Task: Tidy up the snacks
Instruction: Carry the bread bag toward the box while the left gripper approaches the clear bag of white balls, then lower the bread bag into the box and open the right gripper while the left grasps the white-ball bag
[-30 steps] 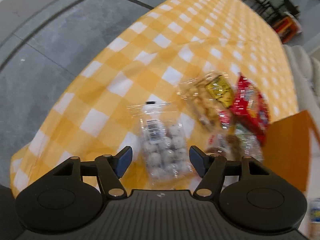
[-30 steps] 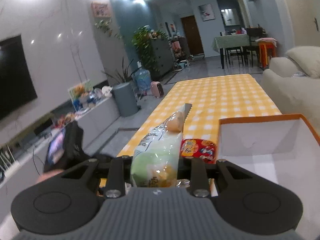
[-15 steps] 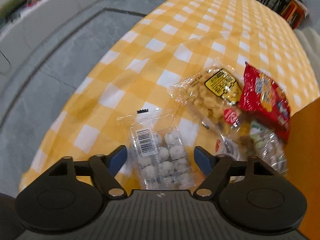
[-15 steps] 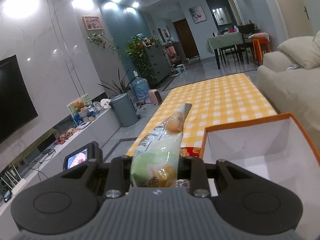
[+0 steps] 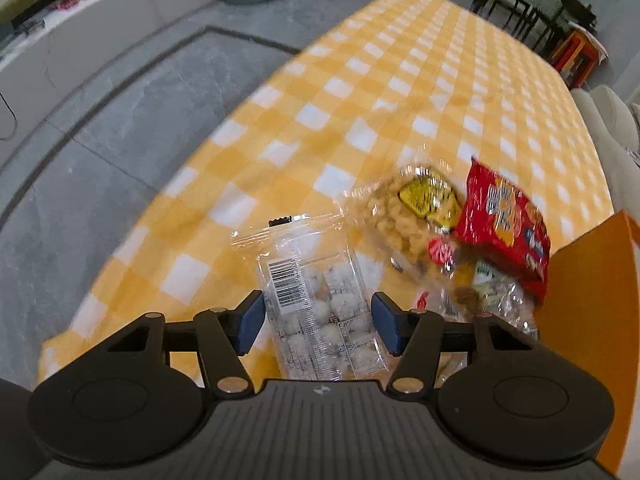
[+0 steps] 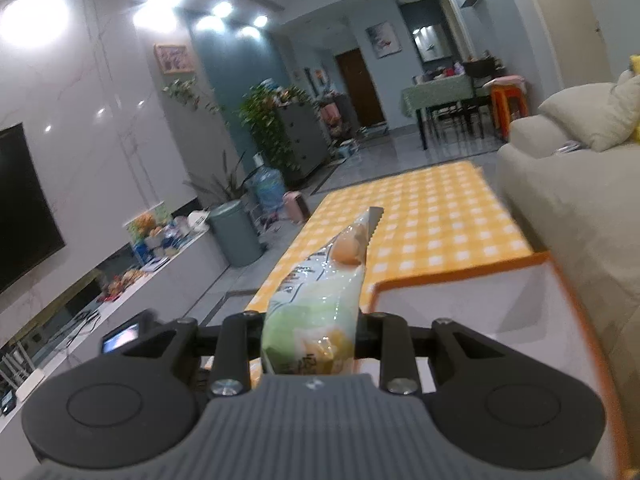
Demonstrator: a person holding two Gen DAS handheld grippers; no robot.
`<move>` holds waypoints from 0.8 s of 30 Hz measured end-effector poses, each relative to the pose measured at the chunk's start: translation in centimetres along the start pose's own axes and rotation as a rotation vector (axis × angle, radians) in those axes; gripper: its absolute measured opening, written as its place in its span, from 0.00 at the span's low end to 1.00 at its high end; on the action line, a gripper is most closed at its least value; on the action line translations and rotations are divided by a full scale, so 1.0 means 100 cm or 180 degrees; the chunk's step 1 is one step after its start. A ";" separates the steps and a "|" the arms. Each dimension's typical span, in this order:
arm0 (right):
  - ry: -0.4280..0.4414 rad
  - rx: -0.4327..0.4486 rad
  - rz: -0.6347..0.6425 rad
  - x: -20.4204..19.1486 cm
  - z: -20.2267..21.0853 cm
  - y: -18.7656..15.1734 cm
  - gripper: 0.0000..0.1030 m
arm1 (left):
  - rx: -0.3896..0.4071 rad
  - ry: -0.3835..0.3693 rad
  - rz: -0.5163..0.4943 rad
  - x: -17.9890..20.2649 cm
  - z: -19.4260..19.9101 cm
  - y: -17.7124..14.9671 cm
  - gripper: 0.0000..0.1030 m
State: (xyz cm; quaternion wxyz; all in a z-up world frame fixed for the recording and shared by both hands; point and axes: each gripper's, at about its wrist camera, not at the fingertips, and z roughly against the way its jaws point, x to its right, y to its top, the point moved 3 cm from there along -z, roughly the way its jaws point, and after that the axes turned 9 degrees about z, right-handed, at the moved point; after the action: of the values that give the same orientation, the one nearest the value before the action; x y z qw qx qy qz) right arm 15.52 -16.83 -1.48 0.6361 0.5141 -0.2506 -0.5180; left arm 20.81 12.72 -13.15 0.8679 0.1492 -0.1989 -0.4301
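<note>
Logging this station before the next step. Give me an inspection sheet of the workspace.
Surface: table under a yellow-and-white checked cloth.
Job's things: clear bag of white balls, clear bag of yellow puffs and red packet lie on the cloth; more wrapped snacks beside the orange box; its white inside shows nothing.
Clutter: nothing seen.
Grippers: left gripper open, straddling the bag of balls, contact unclear; right gripper shut on a green packet, raised near the box.
Cables: cords by the TV bench.
Surroundings: sofa, bin, plants.
</note>
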 end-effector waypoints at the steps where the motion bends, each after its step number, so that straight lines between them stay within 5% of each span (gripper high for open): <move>1: -0.0043 0.0024 -0.0002 0.006 0.004 0.002 0.25 | 0.0057 0.0032 -0.0001 0.000 0.005 0.001 0.65; 10: -0.0280 -0.0035 -0.0524 0.064 0.018 0.000 0.25 | 0.0209 -0.0204 0.0100 -0.005 0.035 0.006 0.64; 14: -0.0222 -0.0515 -0.0878 0.072 -0.008 -0.015 0.26 | 0.0197 -0.0396 0.0098 0.001 0.049 0.008 0.63; 24: -0.0295 -0.1184 -0.1354 0.076 -0.083 -0.038 0.26 | -0.0075 -0.0839 0.0033 0.027 0.072 -0.004 0.61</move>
State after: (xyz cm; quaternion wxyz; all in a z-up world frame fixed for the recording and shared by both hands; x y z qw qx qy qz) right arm 23.63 -20.29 -9.42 0.5844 0.4053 -0.0666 -0.6998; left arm 18.65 9.66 -6.47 0.8382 0.0802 -0.3069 -0.4438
